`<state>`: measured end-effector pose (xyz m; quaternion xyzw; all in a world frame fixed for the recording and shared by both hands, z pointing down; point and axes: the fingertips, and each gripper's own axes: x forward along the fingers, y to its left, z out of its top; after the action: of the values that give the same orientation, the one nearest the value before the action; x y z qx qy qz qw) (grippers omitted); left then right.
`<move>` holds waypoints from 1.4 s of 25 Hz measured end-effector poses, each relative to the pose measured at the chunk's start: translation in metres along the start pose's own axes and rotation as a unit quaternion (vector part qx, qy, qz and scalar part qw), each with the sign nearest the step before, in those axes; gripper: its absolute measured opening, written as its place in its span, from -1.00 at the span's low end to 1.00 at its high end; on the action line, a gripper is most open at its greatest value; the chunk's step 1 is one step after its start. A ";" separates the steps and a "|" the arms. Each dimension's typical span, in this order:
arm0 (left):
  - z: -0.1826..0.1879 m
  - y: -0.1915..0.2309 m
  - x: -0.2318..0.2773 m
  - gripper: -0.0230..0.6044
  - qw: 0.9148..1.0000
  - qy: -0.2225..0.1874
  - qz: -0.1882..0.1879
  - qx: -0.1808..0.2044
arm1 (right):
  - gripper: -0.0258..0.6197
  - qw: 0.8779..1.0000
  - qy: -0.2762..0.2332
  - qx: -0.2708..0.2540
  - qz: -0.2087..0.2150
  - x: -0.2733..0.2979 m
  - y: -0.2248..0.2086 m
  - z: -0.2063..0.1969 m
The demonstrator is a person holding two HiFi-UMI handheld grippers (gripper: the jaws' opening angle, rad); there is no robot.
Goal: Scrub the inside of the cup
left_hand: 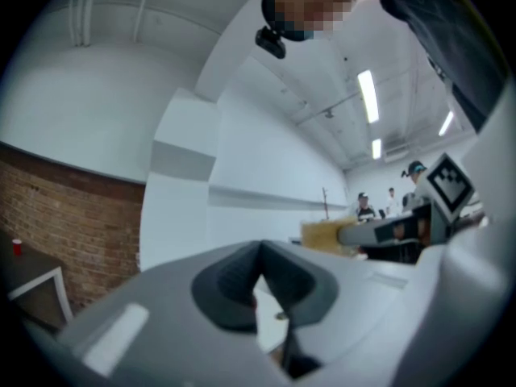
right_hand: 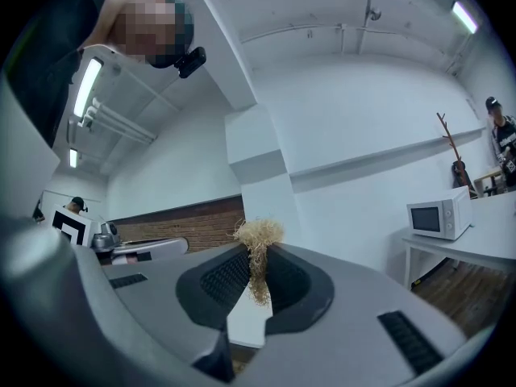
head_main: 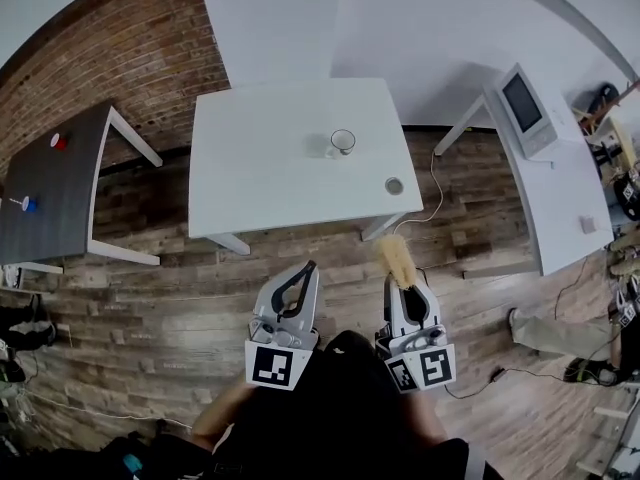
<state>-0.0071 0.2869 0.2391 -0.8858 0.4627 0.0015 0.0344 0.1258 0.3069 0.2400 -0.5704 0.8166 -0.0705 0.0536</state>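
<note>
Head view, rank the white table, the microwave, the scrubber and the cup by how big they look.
1. White table
2. microwave
3. scrubber
4. cup
The scrubber is nearer the camera, so that last pair is unsure.

Straw-tan scrubber [head_main: 396, 256], white table [head_main: 270, 158], red-brown brick wall [head_main: 120, 48] (dark grey side table [head_main: 60, 198])

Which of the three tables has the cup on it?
The middle white table, holding the clear cup; the dark left table and the microwave table don't.
</note>
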 end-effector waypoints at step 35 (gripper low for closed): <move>-0.104 0.098 0.253 -0.92 0.994 0.104 -0.002 0.029 | -0.80 0.994 0.082 -0.015 0.068 0.246 -0.153 -0.029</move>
<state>0.0541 0.0176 0.3283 -0.8808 0.4617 -0.1043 0.0121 0.1780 0.0253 0.2941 -0.5062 0.8563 -0.1009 -0.0180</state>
